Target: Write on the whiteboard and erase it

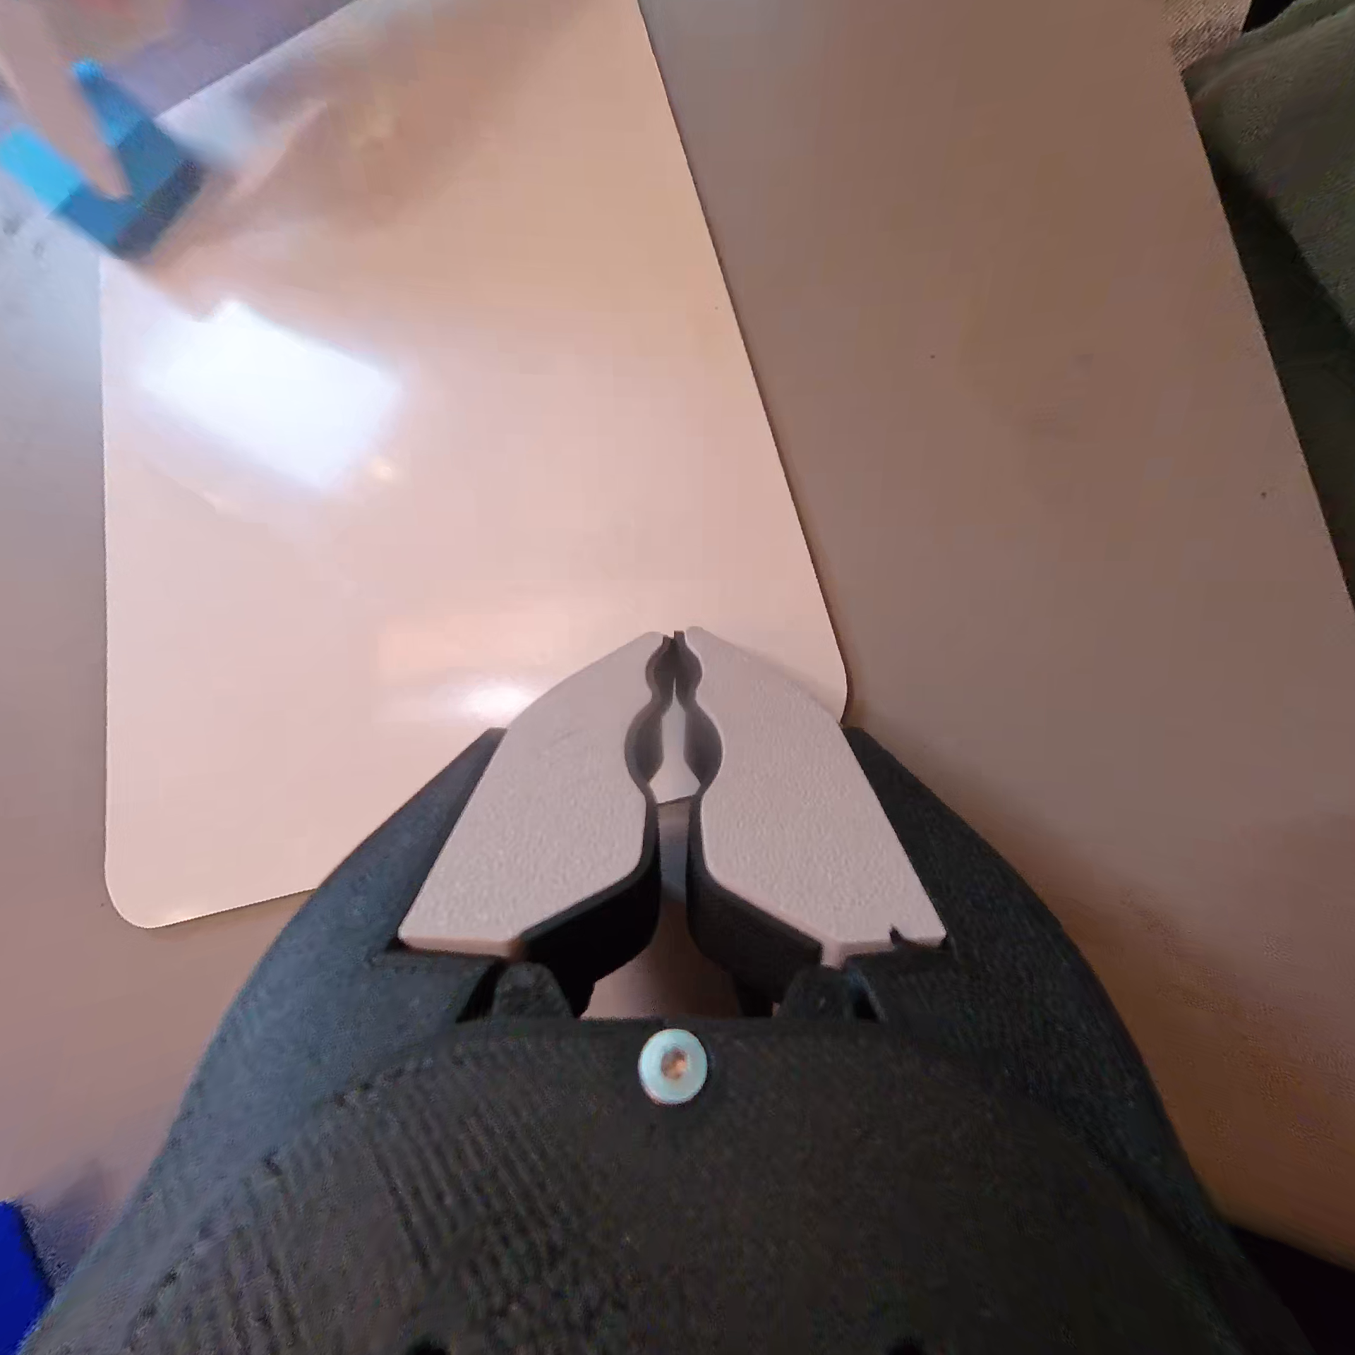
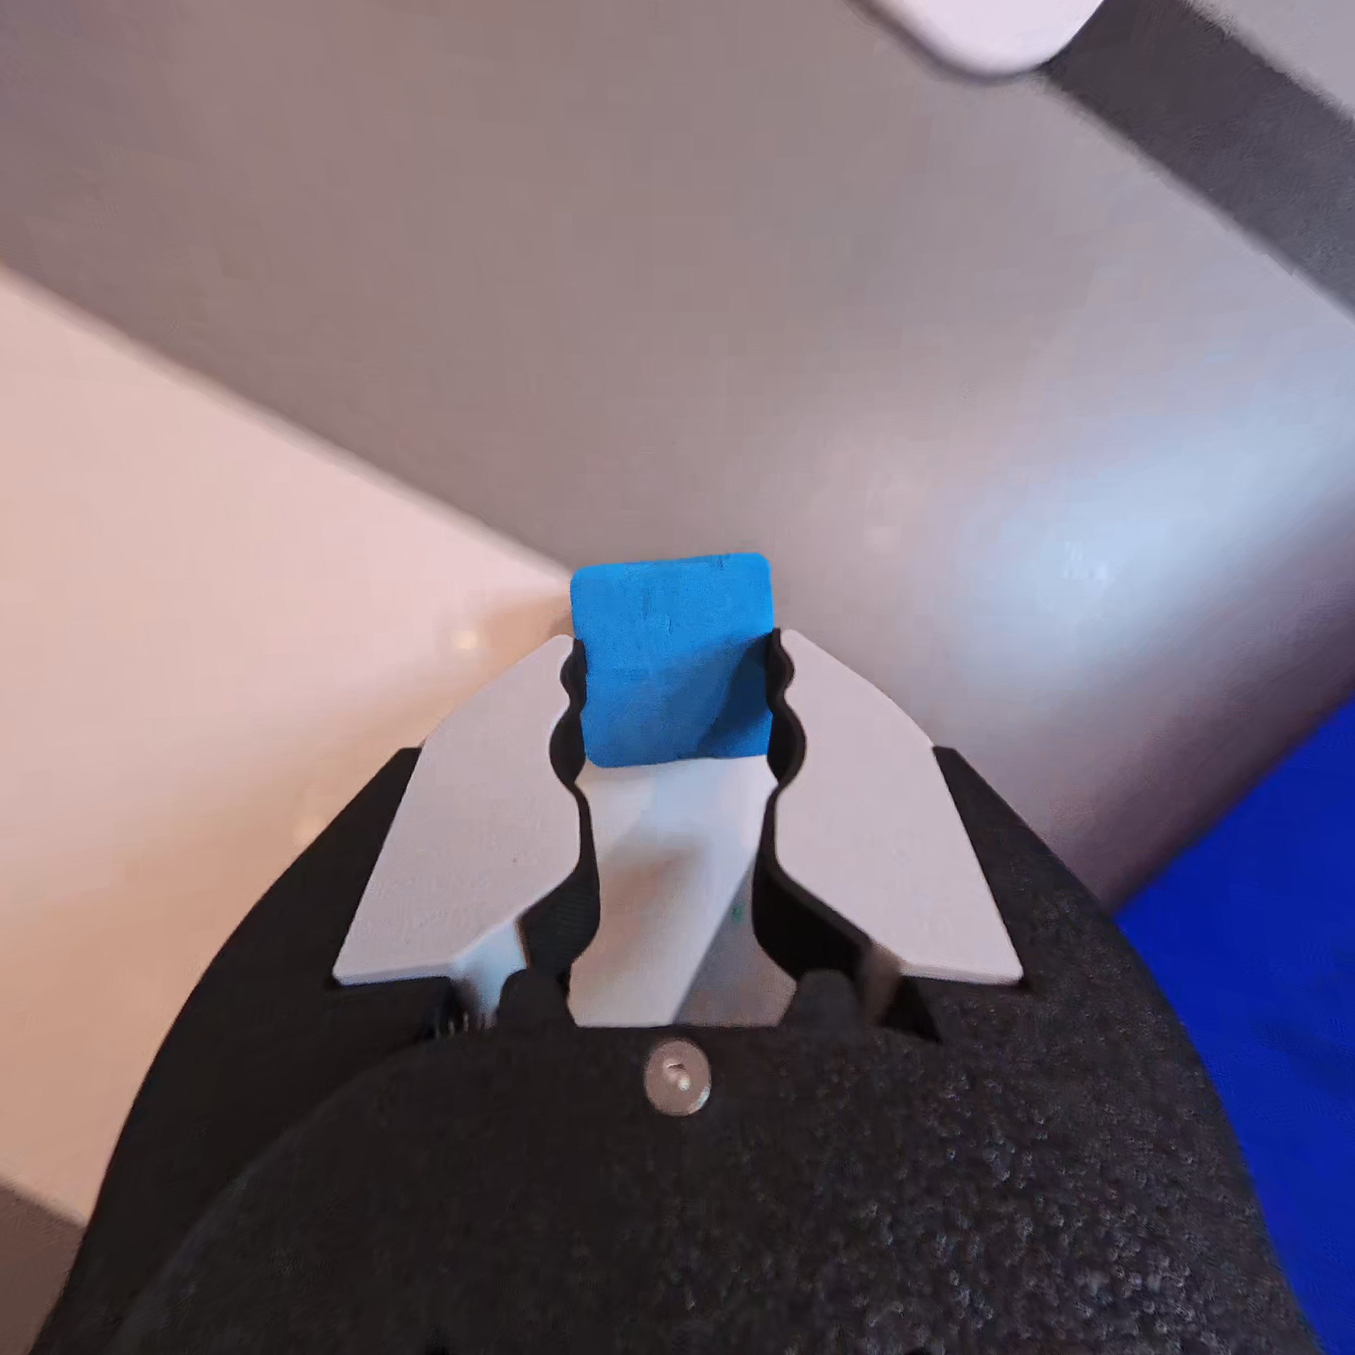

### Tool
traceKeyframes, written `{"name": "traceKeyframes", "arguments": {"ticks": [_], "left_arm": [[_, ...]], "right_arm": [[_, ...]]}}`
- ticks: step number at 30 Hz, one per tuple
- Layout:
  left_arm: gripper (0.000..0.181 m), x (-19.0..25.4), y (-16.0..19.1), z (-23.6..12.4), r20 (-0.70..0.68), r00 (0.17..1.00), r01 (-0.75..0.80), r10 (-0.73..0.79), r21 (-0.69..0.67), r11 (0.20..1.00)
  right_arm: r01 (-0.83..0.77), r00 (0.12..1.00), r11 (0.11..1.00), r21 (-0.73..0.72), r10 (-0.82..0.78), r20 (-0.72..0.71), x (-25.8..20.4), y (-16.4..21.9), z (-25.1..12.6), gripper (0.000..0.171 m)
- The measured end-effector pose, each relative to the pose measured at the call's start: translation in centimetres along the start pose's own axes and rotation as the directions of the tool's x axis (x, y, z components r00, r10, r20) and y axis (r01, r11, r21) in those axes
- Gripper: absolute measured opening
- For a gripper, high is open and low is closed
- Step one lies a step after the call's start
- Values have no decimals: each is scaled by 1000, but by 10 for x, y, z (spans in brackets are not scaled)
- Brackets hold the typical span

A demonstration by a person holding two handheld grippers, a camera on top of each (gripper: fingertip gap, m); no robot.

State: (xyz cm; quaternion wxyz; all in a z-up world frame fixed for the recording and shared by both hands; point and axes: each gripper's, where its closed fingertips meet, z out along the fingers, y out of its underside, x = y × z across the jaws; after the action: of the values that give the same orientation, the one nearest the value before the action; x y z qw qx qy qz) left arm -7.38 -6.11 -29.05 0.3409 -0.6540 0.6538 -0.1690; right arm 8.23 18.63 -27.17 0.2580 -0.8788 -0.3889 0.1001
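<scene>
1. A beige tabletop (image 1: 1026,440) carries the pale whiteboard (image 1: 403,513) at frame centre-left.
2. Low in frame, the left gripper (image 1: 675,639) is pressed together, empty, over the whiteboard's near corner.
3. The right gripper (image 2: 673,645) pinches a blue eraser (image 2: 671,656), seen blurred at upper left in the left wrist view.
</scene>
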Motion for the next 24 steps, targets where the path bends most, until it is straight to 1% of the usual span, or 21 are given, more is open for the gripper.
{"name": "traceKeyframes", "arguments": {"ticks": [2, 3, 5, 7, 9, 12, 14, 16, 20, 21, 22, 24], "left_arm": [[0, 0, 0, 0, -5, 1000, 3, -3, 15, 1000], [0, 1, 0, 0, -4, 1000, 3, -3, 22, 1000], [0, 1, 0, -1, 1, 1000, -2, 2, 33, 999], [0, 1, -1, 0, 14, 1000, -26, 25, 51, 998], [0, 0, -1, 0, 32, 998, -57, 55, 68, 996], [0, -2, -4, 0, 23, 999, -41, 39, 106, 994], [0, -6, -7, -2, -2, 1000, 23, -23, 147, 989], [0, -15, -12, -7, 2, 997, 69, -71, 197, 978], [0, -32, -18, -14, 23, 989, 138, -149, 263, 955], [7, -37, -18, -15, 37, 986, 148, -164, 272, 951], [20, -42, -17, -15, 56, 981, 165, -186, 272, 948], [24, -50, -12, -15, 71, 974, 192, -218, 265, 945]], "right_arm": [[-94, 996, 994, 50, 94, 10, 20, -31, 13, 48], [-120, 993, 991, 55, 120, 1, 31, -39, 20, 48], [-147, 989, 989, 26, 147, 14, 40, -42, 35, 48], [-105, 994, 993, 47, 106, -6, 40, -43, 40, 50], [-39, 998, 990, 132, 44, -38, 37, -48, 29, 58], [3, 1000, 949, 316, 0, -9, 18, -54, -9, 63], [25, 1000, 917, 398, -28, 0, 3, -46, -36, 66], [50, 999, 901, 431, -55, -2, -8, -27, -55, 68], [57, 998, 916, 398, -64, 3, -16, 16, -66, 70], [62, 998, 913, 404, -65, -5, -16, 23, -68, 70], [66, 998, 911, 407, -65, -16, -15, 28, -69, 69], [57, 998, 910, 412, -51, -26, -12, 35, -67, 70]]}}
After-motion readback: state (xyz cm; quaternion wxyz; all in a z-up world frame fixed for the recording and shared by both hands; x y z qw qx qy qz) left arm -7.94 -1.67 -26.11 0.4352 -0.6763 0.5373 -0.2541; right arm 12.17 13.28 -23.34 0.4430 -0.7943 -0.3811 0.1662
